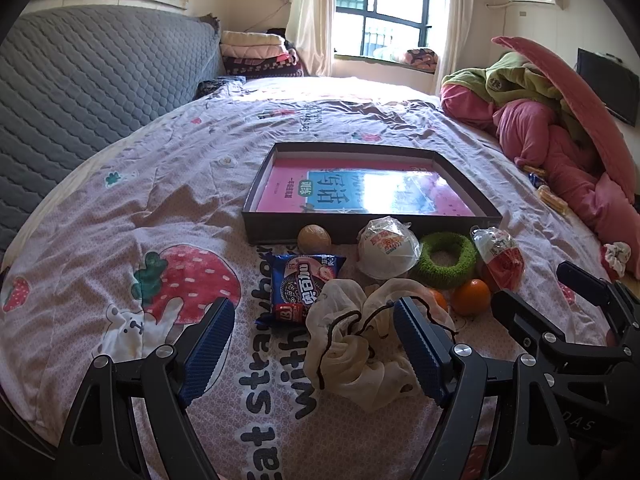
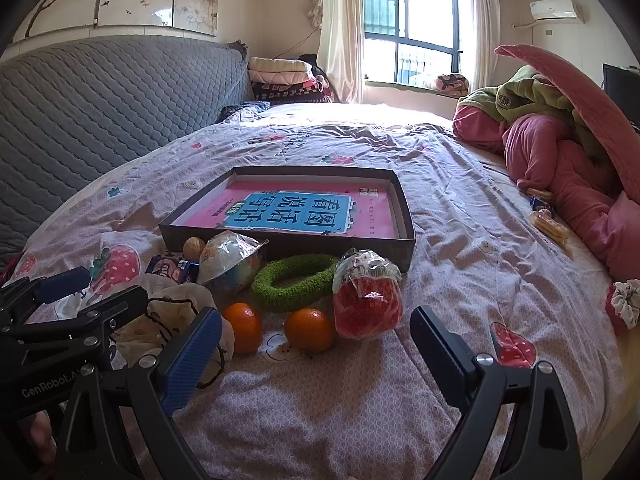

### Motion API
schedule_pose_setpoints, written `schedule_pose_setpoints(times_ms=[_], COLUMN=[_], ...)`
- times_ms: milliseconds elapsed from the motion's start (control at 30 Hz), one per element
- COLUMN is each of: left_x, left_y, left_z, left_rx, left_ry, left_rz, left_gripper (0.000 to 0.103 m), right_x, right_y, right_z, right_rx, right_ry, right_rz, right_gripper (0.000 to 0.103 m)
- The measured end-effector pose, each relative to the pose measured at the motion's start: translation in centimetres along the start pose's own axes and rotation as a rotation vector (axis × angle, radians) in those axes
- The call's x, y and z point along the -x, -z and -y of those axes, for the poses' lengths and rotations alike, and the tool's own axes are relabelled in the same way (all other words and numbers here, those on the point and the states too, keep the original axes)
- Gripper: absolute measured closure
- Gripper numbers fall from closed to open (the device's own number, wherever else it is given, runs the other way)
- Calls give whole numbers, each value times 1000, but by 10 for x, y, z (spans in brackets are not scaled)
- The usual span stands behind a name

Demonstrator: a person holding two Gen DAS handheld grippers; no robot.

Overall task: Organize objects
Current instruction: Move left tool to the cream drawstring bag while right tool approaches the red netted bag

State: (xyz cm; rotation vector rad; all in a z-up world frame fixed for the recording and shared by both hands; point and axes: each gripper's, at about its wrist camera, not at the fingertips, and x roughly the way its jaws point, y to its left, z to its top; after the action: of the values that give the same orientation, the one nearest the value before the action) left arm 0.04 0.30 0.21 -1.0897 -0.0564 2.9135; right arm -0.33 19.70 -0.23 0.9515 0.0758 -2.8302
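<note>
Both grippers hover over the bedspread (image 2: pixel 460 216), jaws spread wide, gripping nothing. The left gripper (image 1: pixel 314 344) frames a cream drawstring pouch (image 1: pixel 360 344); the right gripper (image 2: pixel 316 354) has two oranges (image 2: pixel 309 329) at 12 o'clock. The shallow box (image 2: pixel 408 216) holding a pink book (image 2: pixel 296 212) lies beyond.

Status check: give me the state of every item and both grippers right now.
Left gripper: open, empty.
Right gripper: open, empty.
Box: open, holds only a pink book.
Scrunchie: loose on bed, between left fingers.
Oranges: on bed, outside box.
Green ring: lying flat.
</note>
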Motion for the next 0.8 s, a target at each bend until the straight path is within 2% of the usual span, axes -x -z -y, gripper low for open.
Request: schedule_pose_setpoints(times_ms=[800], left_x=[-2], left_y=[6], left_z=[-8], left_rx=[-41], left_ry=[15], left_rz=[-27], left_gripper=[21], right_x=[-12], right_y=[6], right_z=[2], right_rx=[17], right_ry=[34], right_rz=[-37], right_gripper=[8])
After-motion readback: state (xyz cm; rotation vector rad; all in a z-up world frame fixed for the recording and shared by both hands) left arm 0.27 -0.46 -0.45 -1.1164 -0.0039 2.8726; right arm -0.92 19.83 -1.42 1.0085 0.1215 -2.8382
